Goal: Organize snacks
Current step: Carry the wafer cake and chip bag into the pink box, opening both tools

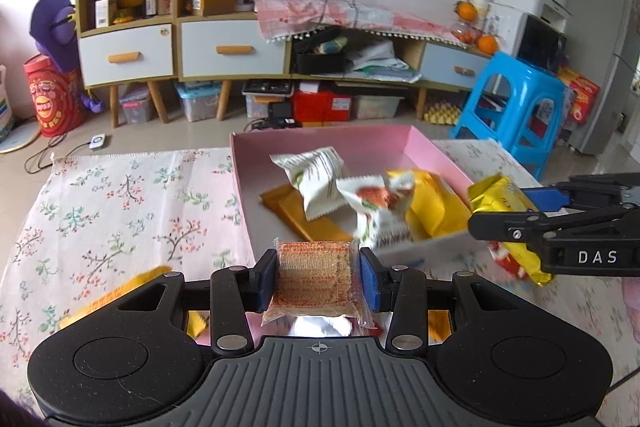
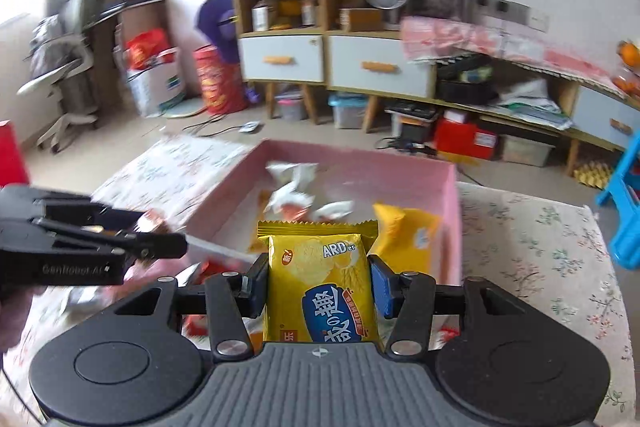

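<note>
My left gripper [image 1: 318, 277] is shut on a clear-wrapped brown cracker packet [image 1: 316, 279], held just in front of the near wall of the pink box [image 1: 320, 143]. My right gripper [image 2: 318, 281] is shut on a yellow snack packet [image 2: 322, 283], held at the box's near edge [image 2: 456, 211]. The right gripper with its yellow packet [image 1: 508, 211] also shows at the right of the left wrist view. The box holds white-and-green packets [image 1: 320, 179], an orange flat packet [image 1: 296, 215] and a yellow packet [image 1: 434, 207]. The left gripper [image 2: 160, 239] shows blurred at the left of the right wrist view.
The box stands on a floral tablecloth [image 1: 120, 211]. More orange and yellow packets [image 1: 116, 291] lie on the cloth near and under my left gripper. A blue plastic stool [image 1: 516, 107] stands beyond the table's right side. Cabinets [image 1: 232, 47] line the far wall.
</note>
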### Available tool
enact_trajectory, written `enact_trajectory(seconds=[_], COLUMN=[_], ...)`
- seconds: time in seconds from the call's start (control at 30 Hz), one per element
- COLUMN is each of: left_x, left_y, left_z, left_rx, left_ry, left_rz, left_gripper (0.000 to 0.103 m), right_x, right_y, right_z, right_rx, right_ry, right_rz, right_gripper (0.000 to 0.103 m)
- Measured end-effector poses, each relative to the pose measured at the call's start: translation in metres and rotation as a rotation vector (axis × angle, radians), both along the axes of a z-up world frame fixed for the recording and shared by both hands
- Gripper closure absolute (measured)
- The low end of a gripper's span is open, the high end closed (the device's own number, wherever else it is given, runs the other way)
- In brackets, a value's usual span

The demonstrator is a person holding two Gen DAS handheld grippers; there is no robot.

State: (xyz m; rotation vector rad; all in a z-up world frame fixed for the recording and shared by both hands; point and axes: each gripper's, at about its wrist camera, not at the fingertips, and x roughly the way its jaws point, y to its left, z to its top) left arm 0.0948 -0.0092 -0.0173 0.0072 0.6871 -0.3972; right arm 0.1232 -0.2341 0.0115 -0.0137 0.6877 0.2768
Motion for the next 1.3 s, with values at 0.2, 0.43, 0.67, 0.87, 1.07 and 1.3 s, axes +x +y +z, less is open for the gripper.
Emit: enact_trajectory(seconds=[0.2,0.43,0.67,0.87,1.07,1.3], left_x=[0.024,0.041,0.052,0.059,0.058,0.054], left_y=[-0.012,-0.027,-0.032,-0.034,-0.042,-0.052], left_z=[-0.007,-0.020,-0.029,-0.038,-0.043,-0.040], left_rx=[-0.014,0.023,0.083,0.101,0.123,0.144], left_ry=[0.023,0.018,-0.004,0.000,-0.003,-0.025], left_rz=[0.068,0.105,0.115,0.120,0.095,0.063], left_gripper=[0.063,0.063,0.062,0.062,0.059,0.055], right_x=[0.027,0.055,0.075,0.087,0.092,0.091], right_y=[-0.012,-0.007,-0.005,-0.001,0.003,0.006], right_z=[-0.002,-0.017,-0.024,-0.029,-0.033,-0.031], right_rx=[0.086,0.108,0.063,0.046,0.046,0.034], right_ry=[0.014,0.021,0.003,-0.006,-0.006,-0.013], right_rz=[-0.139,-0.255,-0.262,-0.235,-0.223,-0.207], right_gripper=[0.064,0.064,0.063,0.063,0.063,0.060])
